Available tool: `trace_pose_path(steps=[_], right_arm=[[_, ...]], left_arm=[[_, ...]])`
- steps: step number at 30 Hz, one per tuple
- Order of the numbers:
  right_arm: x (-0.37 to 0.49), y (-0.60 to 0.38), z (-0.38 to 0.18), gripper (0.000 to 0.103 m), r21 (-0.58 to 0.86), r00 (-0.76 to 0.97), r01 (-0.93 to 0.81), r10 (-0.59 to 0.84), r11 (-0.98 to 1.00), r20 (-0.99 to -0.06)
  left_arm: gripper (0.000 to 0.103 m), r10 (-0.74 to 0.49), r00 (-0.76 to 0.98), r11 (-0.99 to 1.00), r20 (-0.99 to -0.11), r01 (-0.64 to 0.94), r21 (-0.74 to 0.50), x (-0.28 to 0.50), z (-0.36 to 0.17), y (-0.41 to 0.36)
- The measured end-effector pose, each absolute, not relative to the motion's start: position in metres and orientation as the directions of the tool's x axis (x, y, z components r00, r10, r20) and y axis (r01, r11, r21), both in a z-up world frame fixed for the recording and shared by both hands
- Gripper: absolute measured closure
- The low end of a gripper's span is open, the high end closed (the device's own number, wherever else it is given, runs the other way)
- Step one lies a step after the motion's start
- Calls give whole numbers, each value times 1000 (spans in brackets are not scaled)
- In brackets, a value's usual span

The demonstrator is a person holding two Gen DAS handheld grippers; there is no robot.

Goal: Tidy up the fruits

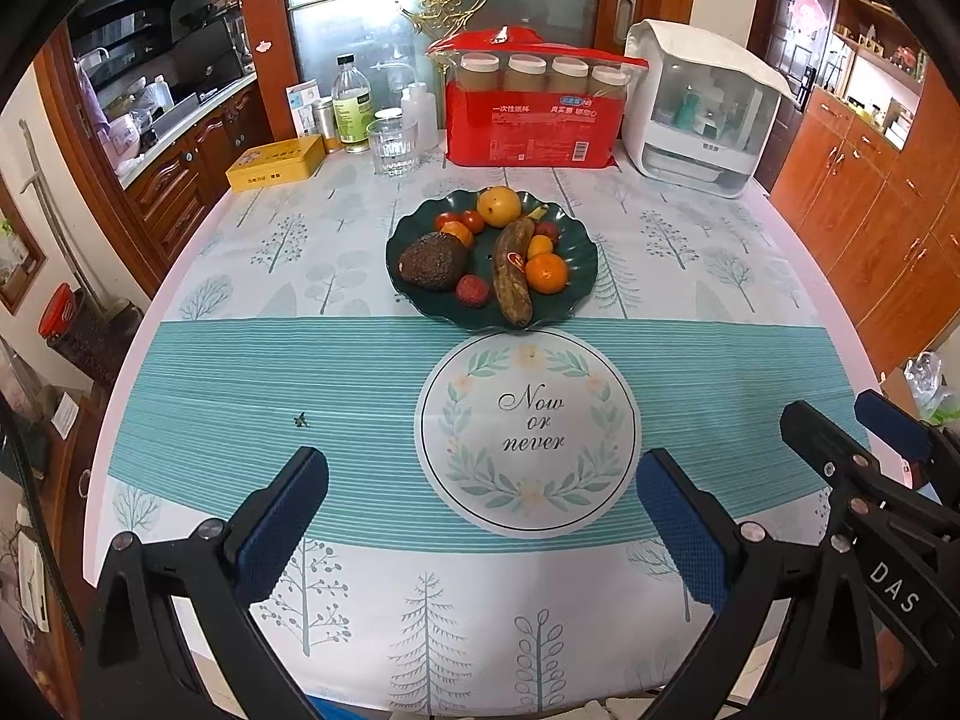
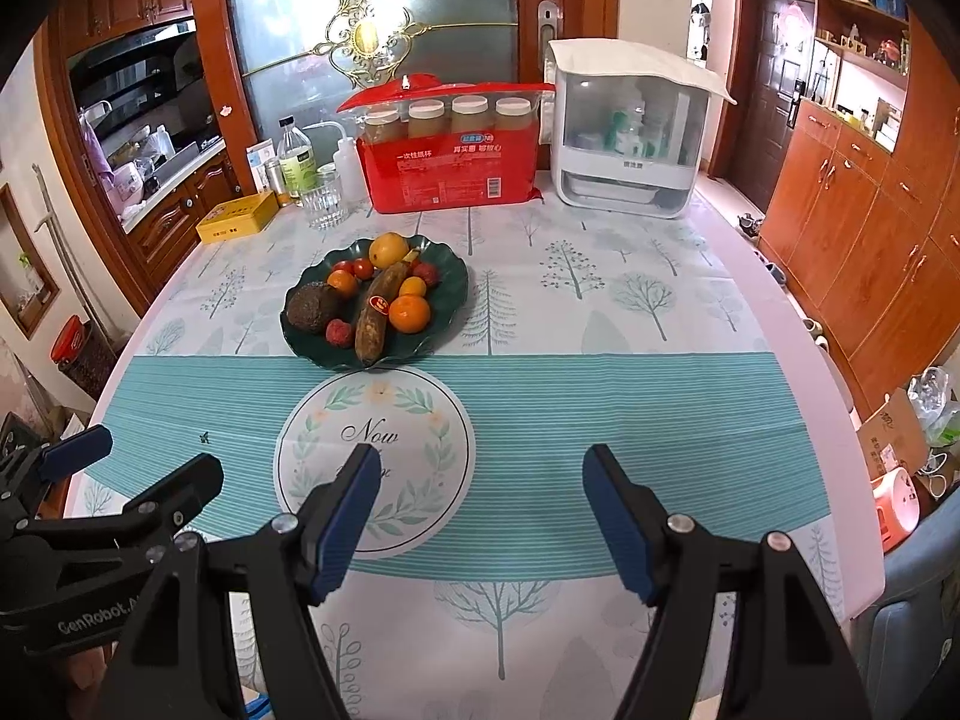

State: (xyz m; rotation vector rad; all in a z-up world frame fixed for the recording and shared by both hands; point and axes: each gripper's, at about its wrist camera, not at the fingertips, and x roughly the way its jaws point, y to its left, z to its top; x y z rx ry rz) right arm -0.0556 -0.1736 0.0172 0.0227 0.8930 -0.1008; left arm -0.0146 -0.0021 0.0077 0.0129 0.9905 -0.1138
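Note:
A dark green scalloped plate [image 1: 576, 294] [image 2: 447, 306] sits mid-table, loaded with fruit: a brown banana [image 1: 513, 273] [image 2: 377, 315], an avocado [image 1: 432, 261] [image 2: 312, 307], an orange [image 1: 547, 273] [image 2: 410, 314], a yellow pear-like fruit [image 1: 499, 206] [image 2: 388, 249], cherry tomatoes [image 1: 459, 221] and red lychees [image 1: 473, 291]. In front of it lies a round white "Now or never" mat [image 1: 528, 432] [image 2: 420, 420]. My left gripper [image 1: 480, 516] is open and empty, near the front edge. My right gripper [image 2: 480, 510] is open and empty, beside the mat; it also shows in the left wrist view [image 1: 852, 426].
Along the table's back stand a yellow tin [image 1: 276, 162], a glass [image 1: 393, 147], bottles [image 1: 353, 105], a red cup package [image 1: 534, 102] and a white appliance [image 1: 702, 114]. Wooden cabinets [image 2: 870, 240] line the right side.

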Motion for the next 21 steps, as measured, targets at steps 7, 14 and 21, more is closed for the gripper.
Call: trace_pose_path(steps=[7,14,21], right_arm=[[-55,-174,15,33,-19,619,96,-75,995,-782],[-53,-174,13,33,-18,617,93,-72,996,-784],[-52,-175,10,33,-17,611,92,-70,996,-788]], left_arm=[[1,-89,540,994,-837,100,-41,-13,6,-3],[1,-83,532,995,-843,87,-43,-8,1,-5],[1,-82,523,995,-849,86,-43,-6,-1,-5]])
